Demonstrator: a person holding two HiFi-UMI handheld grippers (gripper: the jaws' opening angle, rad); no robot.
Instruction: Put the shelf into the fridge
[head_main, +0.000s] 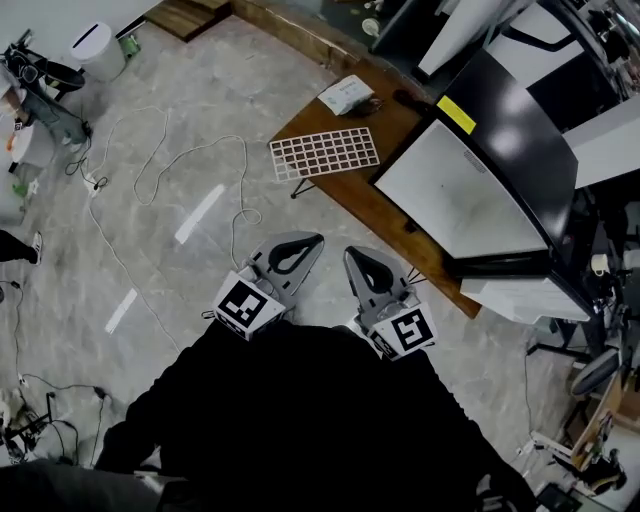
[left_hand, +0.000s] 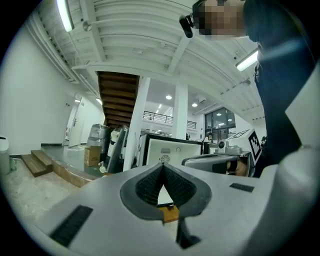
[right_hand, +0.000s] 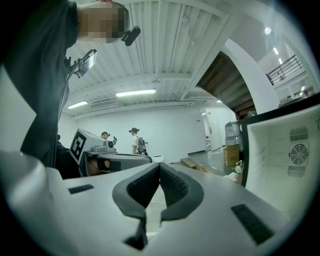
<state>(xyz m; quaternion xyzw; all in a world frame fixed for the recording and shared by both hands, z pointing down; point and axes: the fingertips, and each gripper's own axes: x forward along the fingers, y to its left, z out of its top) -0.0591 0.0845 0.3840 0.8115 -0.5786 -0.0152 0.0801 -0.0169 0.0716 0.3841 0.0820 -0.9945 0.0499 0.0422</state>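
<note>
**Grippers shut and empty, shelf lying on the table ahead**

Both hand-held tools sit side by side, close to the person's dark clothing, pointing forward over a pale stone floor. The left gripper (head_main: 298, 243) has its jaws pressed together with nothing between them; its own view shows the ridged black pads (left_hand: 150, 184) meeting at the tip. The right gripper (head_main: 357, 256), just beside it, is likewise closed on nothing, its pads (right_hand: 144, 186) touching.

Ahead of the two tips, and well apart from them, the shelf (head_main: 324, 153) lies flat on a brown wooden table (head_main: 385, 215). It is a white wire grid, and its near corner hangs over the table's edge. Beyond the shelf on the same table rests a small white packet (head_main: 347, 93).

Ahead and to the right of the right gripper stands the fridge (head_main: 460, 195), black outside with a white face turned toward the grippers.

Left of the left gripper, loose white cables (head_main: 165, 165) trail across the floor.
</note>
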